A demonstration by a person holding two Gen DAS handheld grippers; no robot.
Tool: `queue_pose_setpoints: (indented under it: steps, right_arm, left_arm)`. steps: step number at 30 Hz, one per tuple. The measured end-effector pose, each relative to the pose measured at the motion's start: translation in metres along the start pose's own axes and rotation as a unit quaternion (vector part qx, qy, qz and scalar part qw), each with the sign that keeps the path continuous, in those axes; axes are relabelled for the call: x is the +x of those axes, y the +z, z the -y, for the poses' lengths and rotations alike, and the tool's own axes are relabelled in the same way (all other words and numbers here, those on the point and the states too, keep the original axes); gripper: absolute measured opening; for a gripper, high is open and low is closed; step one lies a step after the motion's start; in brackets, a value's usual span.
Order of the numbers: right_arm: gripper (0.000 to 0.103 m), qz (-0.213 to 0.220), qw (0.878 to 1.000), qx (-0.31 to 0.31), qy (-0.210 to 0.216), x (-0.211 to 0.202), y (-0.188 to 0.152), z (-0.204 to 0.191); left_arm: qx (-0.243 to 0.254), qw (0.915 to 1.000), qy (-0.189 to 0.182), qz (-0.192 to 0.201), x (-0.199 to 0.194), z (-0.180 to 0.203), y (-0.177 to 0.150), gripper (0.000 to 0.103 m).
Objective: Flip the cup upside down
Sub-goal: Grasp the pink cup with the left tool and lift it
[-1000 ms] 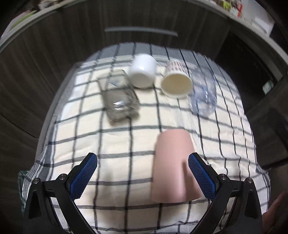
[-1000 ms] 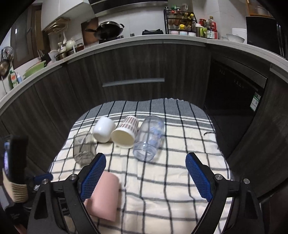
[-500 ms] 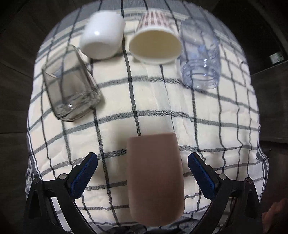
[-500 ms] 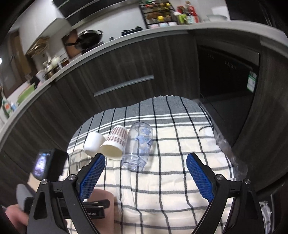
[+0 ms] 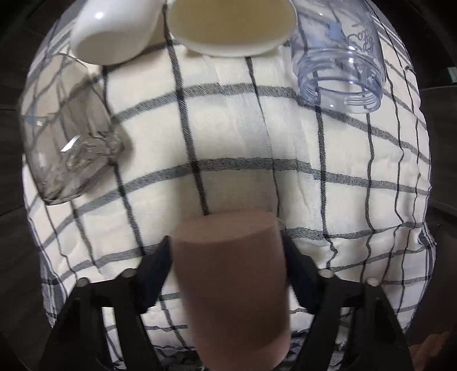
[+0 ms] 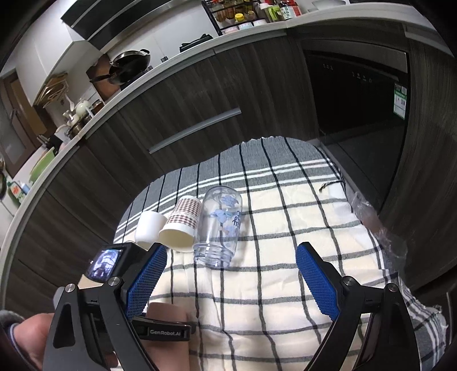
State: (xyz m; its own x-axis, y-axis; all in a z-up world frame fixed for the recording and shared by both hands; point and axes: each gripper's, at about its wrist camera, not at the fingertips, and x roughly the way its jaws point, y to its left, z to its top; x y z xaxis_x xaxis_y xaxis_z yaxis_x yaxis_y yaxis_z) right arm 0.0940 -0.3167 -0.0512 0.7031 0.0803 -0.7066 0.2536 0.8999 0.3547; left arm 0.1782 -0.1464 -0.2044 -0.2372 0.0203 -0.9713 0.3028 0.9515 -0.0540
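Between the fingers of the left gripper (image 5: pixel 228 251) a pink cup (image 5: pixel 232 288) is clamped across its body, the flat closed base pointing away from the camera; the hold across the sides seems chosen so that a roll of the wrist can bring the mouth down onto the checked cloth (image 5: pixel 234 137). Whether the cup is lifted clear of the cloth cannot be told. Farther out, a square glass (image 5: pixel 68 148), a white cup (image 5: pixel 114 31), a paper cup (image 5: pixel 231 25) and a clear plastic bottle (image 5: pixel 340 65) lie on their sides in a loose row, well apart from the grasp. The right gripper (image 6: pixel 228 279) is held with its jaws spread wide and nothing between them, off to the side, apparently kept out of the way.
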Motion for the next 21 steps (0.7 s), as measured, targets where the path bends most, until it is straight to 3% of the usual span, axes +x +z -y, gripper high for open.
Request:
queue_pose_setpoints:
  steps: [8, 12, 14, 18, 21]
  right_arm:
    - [0.092, -0.015, 1.000, 0.025, -0.005, 0.008, -0.001, 0.014]
    - [0.092, -0.010, 1.000, 0.025, -0.004, 0.005, -0.002, 0.013]
    - [0.092, -0.006, 1.000, 0.024, -0.002, 0.003, -0.002, 0.012]
    - [0.092, 0.006, 1.000, 0.023, 0.003, -0.001, -0.003, 0.011]
    - [0.092, 0.030, 0.999, 0.017, -0.002, -0.008, -0.006, 0.011]
  left_arm:
    - [0.003, 0.9997, 0.009, 0.022, -0.008, 0.000, -0.005, 0.066]
    - [-0.001, 0.9978, 0.013, 0.065, -0.035, -0.004, -0.009, 0.066]
    - [0.001, 0.9939, 0.014, 0.109, -0.052, -0.004, -0.016, 0.066]
    - [-0.001, 0.9755, 0.002, 0.220, -0.084, -0.005, -0.032, 0.066]
    - [-0.007, 0.9476, 0.009, 0.319, -0.098, -0.011, -0.049, 0.066]
